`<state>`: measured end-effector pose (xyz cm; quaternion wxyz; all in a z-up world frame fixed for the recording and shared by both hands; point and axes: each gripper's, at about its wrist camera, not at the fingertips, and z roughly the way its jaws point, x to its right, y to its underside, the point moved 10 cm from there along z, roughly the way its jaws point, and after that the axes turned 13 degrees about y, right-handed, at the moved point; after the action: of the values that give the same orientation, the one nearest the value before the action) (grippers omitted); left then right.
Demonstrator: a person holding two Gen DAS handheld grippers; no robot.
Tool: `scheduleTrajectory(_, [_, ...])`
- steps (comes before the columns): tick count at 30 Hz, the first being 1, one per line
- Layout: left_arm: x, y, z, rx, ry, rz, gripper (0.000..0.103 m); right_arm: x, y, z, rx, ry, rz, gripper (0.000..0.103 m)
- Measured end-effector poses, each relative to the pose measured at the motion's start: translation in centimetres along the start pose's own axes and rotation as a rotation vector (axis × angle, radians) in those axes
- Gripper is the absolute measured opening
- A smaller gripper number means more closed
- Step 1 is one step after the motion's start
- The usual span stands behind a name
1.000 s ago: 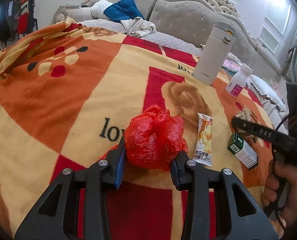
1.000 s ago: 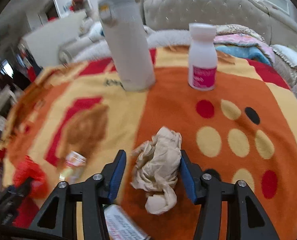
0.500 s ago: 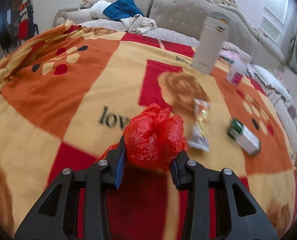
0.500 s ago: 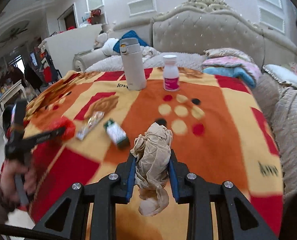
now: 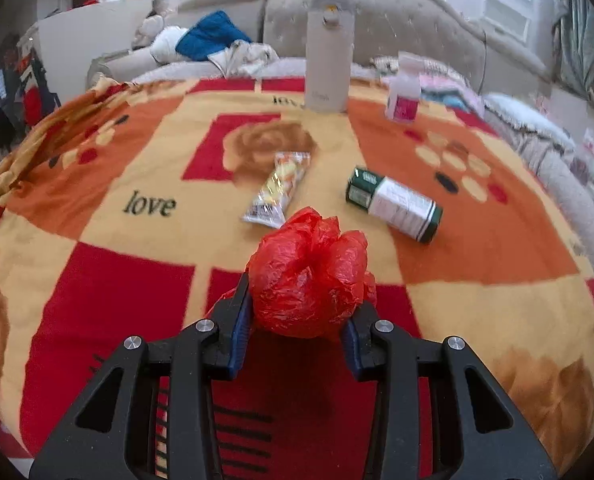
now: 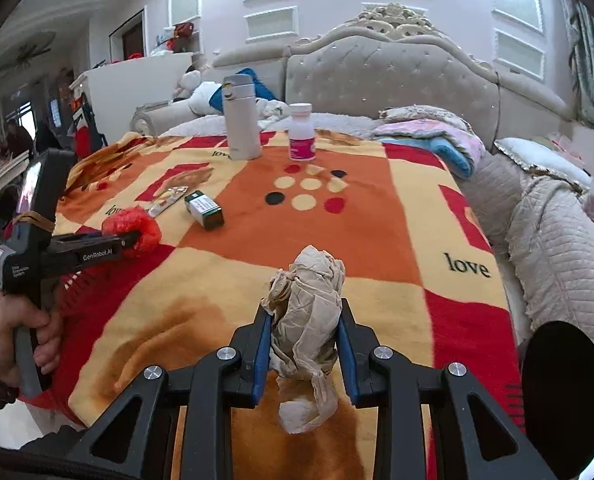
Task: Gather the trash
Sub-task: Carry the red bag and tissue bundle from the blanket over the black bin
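My left gripper point(image 5: 297, 312) is shut on a crumpled red plastic bag point(image 5: 309, 276) and holds it above the near part of the blanket. It shows in the right wrist view too, with the red plastic bag point(image 6: 135, 230) in it. My right gripper point(image 6: 303, 340) is shut on a crumpled beige paper wad point(image 6: 307, 328), lifted above the blanket's front. A snack wrapper point(image 5: 277, 190) and a green and white box point(image 5: 395, 204) lie on the blanket ahead of the left gripper.
The orange, red and yellow blanket point(image 5: 97, 220) covers the bed. A tall beige thermos point(image 5: 329, 64) and a white bottle with a pink label point(image 5: 403, 94) stand at the far edge. A tufted headboard point(image 6: 389, 76) and folded quilts point(image 6: 429, 132) lie behind. A black round object point(image 6: 561, 400) sits at lower right.
Both grippers have pulled back and risen from the blanket with their loads. The right gripper closed on the paper wad and lifted it; the left still holds the red bag.
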<state>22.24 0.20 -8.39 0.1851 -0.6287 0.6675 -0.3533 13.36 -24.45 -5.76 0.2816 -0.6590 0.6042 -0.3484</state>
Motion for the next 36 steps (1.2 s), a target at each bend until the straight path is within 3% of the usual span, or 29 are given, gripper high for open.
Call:
scheduleTrajectory(15, [0.2,0.3,0.1,-0.010,-0.017,0.011,0.036,5.1,0.2,-0.2,0.002,0.086,0.079,0.028])
scheduleTrajectory(28, [0.0,0.5,0.1,-0.019,-0.069,0.024,0.036,19.6,4.6,-5.2,-0.005,0.271,0.317,0.028])
scheduleTrajectory(36, [0.7,0.2,-0.1,-0.018,-0.137,0.080,0.036,25.5,6.6,-8.1,0.024,0.341,0.411,0.028])
